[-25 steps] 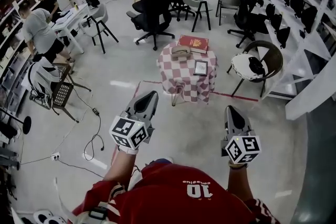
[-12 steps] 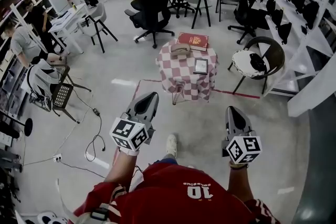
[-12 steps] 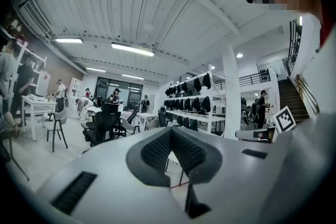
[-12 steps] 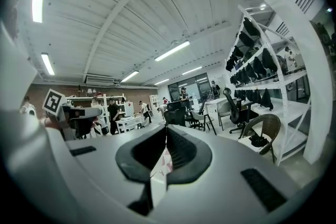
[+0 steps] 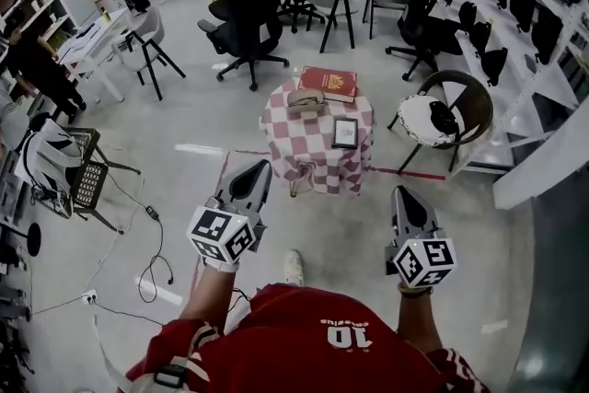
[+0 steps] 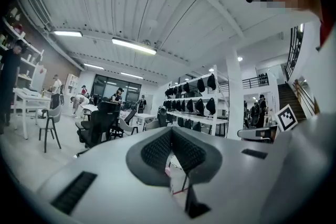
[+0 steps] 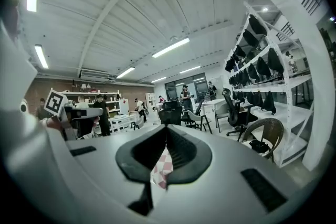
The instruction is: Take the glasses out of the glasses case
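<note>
A beige glasses case [image 5: 306, 98] lies shut on a small round table with a red-and-white checked cloth [image 5: 313, 147], seen ahead of me in the head view. Whether glasses are inside is hidden. My left gripper [image 5: 257, 171] is held in the air well short of the table, its jaws shut with nothing between them. My right gripper [image 5: 403, 195] hangs level with it to the right, also shut and empty. In the left gripper view the left gripper [image 6: 170, 131] points into the room. In the right gripper view the right gripper [image 7: 166, 131] has the checked cloth [image 7: 160, 168] showing behind it.
A red book [image 5: 329, 82] and a dark framed tablet [image 5: 345, 132] share the table. A wicker chair [image 5: 445, 117] stands at its right, black office chairs [image 5: 247, 25] behind it, white shelving [image 5: 515, 32] along the right. Cables [image 5: 152, 225] trail on the floor at left. People work at far desks.
The person has stepped forward, so the table sits a little nearer and left in view, and a shoe shows below the grippers. Both grippers stay shut and keep their pose.
</note>
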`<state>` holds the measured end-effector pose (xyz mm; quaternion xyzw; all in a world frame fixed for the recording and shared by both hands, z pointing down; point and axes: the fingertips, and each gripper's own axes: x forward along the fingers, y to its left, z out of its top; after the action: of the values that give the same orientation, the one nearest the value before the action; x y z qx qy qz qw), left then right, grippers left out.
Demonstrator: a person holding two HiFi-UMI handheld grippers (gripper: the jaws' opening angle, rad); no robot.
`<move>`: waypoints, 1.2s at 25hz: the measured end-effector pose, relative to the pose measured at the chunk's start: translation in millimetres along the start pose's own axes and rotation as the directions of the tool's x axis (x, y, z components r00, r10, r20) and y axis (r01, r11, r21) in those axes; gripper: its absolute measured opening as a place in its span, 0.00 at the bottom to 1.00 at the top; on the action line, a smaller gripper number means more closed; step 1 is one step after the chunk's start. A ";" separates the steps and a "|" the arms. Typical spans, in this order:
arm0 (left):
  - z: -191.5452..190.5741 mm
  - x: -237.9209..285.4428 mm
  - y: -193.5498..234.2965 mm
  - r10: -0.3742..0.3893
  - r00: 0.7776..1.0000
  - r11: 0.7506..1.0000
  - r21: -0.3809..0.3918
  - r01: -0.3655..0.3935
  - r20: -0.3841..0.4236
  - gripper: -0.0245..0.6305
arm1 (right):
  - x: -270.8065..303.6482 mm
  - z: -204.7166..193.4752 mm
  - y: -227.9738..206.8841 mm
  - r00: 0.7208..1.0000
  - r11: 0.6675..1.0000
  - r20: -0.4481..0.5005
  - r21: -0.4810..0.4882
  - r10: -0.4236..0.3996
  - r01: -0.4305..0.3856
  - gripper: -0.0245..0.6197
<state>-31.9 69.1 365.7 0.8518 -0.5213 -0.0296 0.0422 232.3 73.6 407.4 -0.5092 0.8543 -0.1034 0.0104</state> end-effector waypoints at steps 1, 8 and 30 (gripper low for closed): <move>2.3 8.0 11.2 -0.001 1.000 1.000 0.002 0.001 0.002 0.05 | 13.6 2.7 1.4 1.000 1.000 0.001 -0.003 0.002 -0.002 0.06; 18.2 56.5 76.4 -0.021 1.000 1.000 0.005 0.021 0.001 0.05 | 96.6 22.4 9.7 1.000 1.000 0.007 -0.011 0.004 -0.004 0.06; 2.8 117.3 194.2 -0.061 0.998 0.996 -0.068 0.060 -0.012 0.05 | 218.3 17.8 31.8 0.999 0.999 -0.052 -0.045 -0.010 0.008 0.06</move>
<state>-150.8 -123.4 382.1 0.8654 -0.4937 -0.0425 0.0739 101.9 -105.1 403.2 -0.5102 0.8542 -0.0975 -0.0240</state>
